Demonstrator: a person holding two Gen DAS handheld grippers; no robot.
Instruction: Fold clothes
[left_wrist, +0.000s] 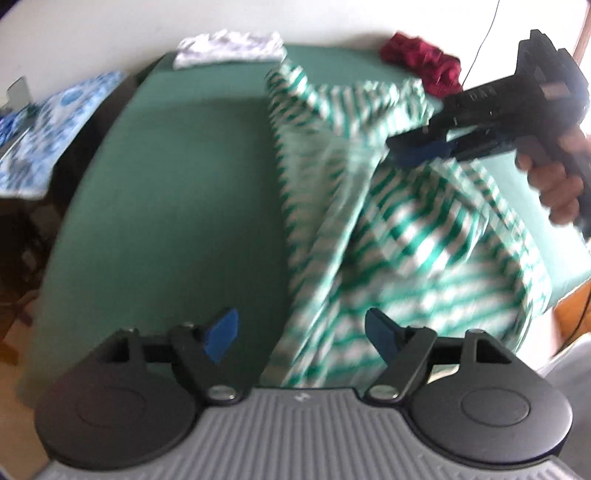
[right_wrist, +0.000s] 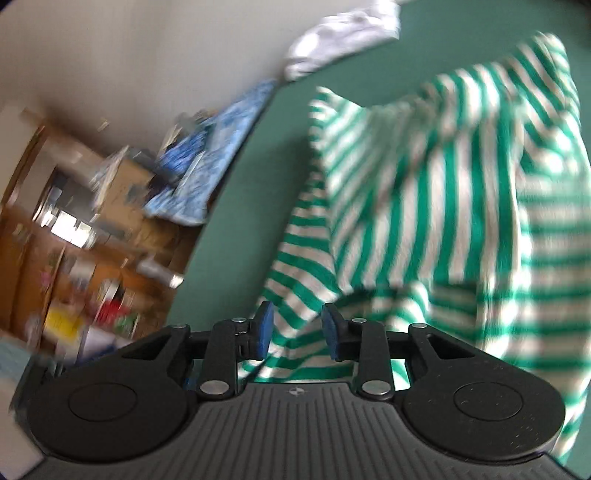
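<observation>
A: From the left wrist, what is showing?

B: The left tongs (left_wrist: 299, 338) are standing wide with nothing between the blue pads, over the green tabletop (left_wrist: 166, 192). The green-and-white striped shirt (left_wrist: 406, 229) is lying rumpled on the right part of that tabletop. The right tongs (left_wrist: 417, 149) are reaching in over the shirt's upper part, gripped by a hand (left_wrist: 554, 184); from here I cannot tell whether they are pinching cloth. A folded white garment (left_wrist: 229, 48) and a dark red garment (left_wrist: 421, 55) are sitting at the far edge.

A: And the right wrist?

B: The right tongs (right_wrist: 297, 330) are standing narrow but parted, striped cloth lying in the gap, the pads not plainly pressing on it. The striped shirt (right_wrist: 443, 192) is filling the right side, part of it folded over. A blue patterned cloth (right_wrist: 207, 162) is lying beyond the tabletop (right_wrist: 258, 184).

A: Which step?

B: I judge they are laying the shirt out between folds. The next move is calling for both tongs to take fresh edges.

A: Any writing?

B: Nothing readable; both views are blurred.
</observation>
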